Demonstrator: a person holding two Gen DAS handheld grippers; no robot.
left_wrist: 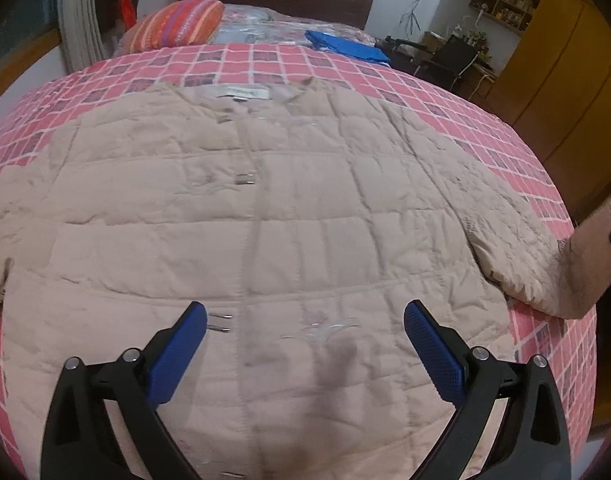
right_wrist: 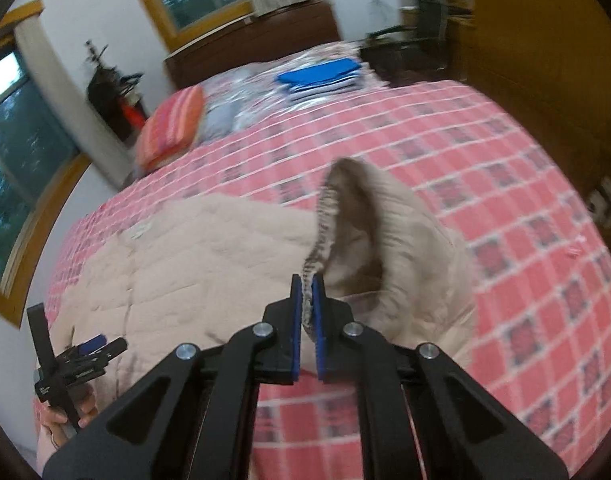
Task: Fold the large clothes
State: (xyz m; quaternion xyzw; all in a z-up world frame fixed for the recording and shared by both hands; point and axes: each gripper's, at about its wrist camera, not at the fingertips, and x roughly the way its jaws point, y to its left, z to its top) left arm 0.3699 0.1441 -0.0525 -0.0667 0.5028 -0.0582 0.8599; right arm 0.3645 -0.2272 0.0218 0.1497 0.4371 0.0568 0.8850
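Checked bedspread [left_wrist: 385,76], pink and grid-patterned, spread across the whole bed ahead of both grippers. Quilted beige jacket [left_wrist: 265,208] laid flat on it, front up, collar at the far end and hem nearest the left gripper [left_wrist: 305,344]; body not yet folded, closure line running straight away between the fingers. Left sleeve [left_wrist: 9,216] lying outward, untouched by the look of it. Right sleeve [right_wrist: 385,232] lifted off the bedspread, its ribbed cuff [right_wrist: 323,224] standing directly ahead of the right gripper [right_wrist: 308,312]. Folded blue garment [left_wrist: 345,46] and striped pillow [left_wrist: 177,24] noted well beyond the collar, near the headboard. Left gripper spread wide, empty, hovering over the lower front of the jacket. Right gripper clamped on the cuff edge, fabric pinched between its blue pads [right_wrist: 295,320]. Assessment: first fold only begun; right sleeve to be brought across the chest, then left sleeve, then body folds, all outstanding.
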